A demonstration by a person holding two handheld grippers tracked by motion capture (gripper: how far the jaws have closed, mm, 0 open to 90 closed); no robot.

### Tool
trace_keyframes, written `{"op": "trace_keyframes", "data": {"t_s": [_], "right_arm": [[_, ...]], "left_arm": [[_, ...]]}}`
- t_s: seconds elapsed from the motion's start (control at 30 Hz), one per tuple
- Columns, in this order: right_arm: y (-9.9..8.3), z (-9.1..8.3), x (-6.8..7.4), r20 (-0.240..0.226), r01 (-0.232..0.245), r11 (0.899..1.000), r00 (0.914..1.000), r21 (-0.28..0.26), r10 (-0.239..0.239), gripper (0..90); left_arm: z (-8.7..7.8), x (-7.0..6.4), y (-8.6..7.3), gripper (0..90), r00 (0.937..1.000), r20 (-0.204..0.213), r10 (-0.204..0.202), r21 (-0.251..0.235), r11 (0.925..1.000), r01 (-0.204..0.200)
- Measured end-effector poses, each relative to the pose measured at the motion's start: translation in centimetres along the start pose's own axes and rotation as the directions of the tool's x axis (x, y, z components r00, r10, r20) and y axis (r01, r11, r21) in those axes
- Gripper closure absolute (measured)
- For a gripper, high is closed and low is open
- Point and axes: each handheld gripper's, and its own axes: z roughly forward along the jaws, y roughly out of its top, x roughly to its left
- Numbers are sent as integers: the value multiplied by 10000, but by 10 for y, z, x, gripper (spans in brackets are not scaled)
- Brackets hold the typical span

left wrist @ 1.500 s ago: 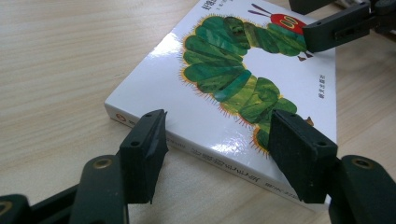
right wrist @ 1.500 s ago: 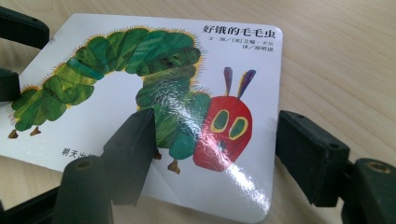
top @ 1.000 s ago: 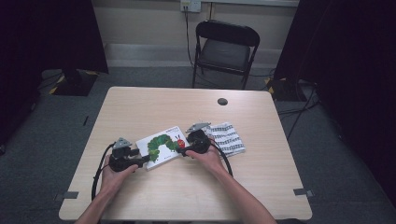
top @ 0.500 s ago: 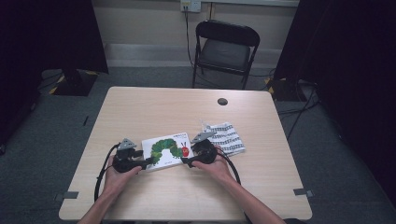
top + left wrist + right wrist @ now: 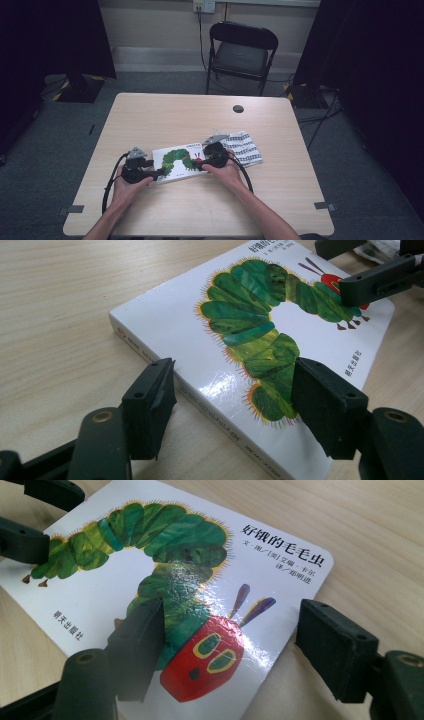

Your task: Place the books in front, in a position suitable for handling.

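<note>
A white picture book (image 5: 180, 161) with a green caterpillar on its cover lies flat on the wooden table (image 5: 165, 115), near the front. My left gripper (image 5: 159, 173) is at the book's left end. In the left gripper view it (image 5: 235, 410) stands open, one jaw beside the spine and the other over the book (image 5: 200, 335) cover. My right gripper (image 5: 201, 164) is at the book's right end. It (image 5: 235, 647) is open too, one jaw over the caterpillar's red head on the book (image 5: 125, 595) and the other past the edge above the table.
A black-and-white patterned cloth (image 5: 247, 149) lies just right of the book. A small dark round thing (image 5: 238, 108) sits near the table's far edge. A black folding chair (image 5: 241, 52) stands behind the table. Cables trail from both grippers toward the person.
The book and both grippers have shifted slightly toward the person and to the right. Both pairs of jaws stay open at the book's ends.
</note>
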Motion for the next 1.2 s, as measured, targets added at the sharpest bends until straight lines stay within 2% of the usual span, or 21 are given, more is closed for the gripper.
{"op": "trace_keyframes", "data": {"t_s": [0.17,0.47,0.67,0.9,1.03,1.2], "right_arm": [[-5,-9,1,-44,164,9996,9999,225,-163,290],[-26,-33,5,-173,404,9986,9991,337,-399,290],[-34,-43,8,-121,503,9979,9987,412,-498,294],[-45,-59,15,-72,926,9944,9957,518,-924,307],[-52,-67,18,-68,932,9940,9956,571,-930,313],[-60,-77,15,-232,721,9964,9972,454,-711,345]], "left_arm": [[0,-6,0,351,9996,138,255,195,9995,-258],[3,-23,0,365,9966,520,636,368,9972,-656],[3,-34,-3,366,9951,637,759,343,9963,-782],[5,-45,-3,372,9895,929,1103,430,9925,-1147],[5,-51,-3,370,9858,1081,1284,566,9892,-1350],[4,-57,-3,387,9811,1297,1435,715,9855,-1536]]}}
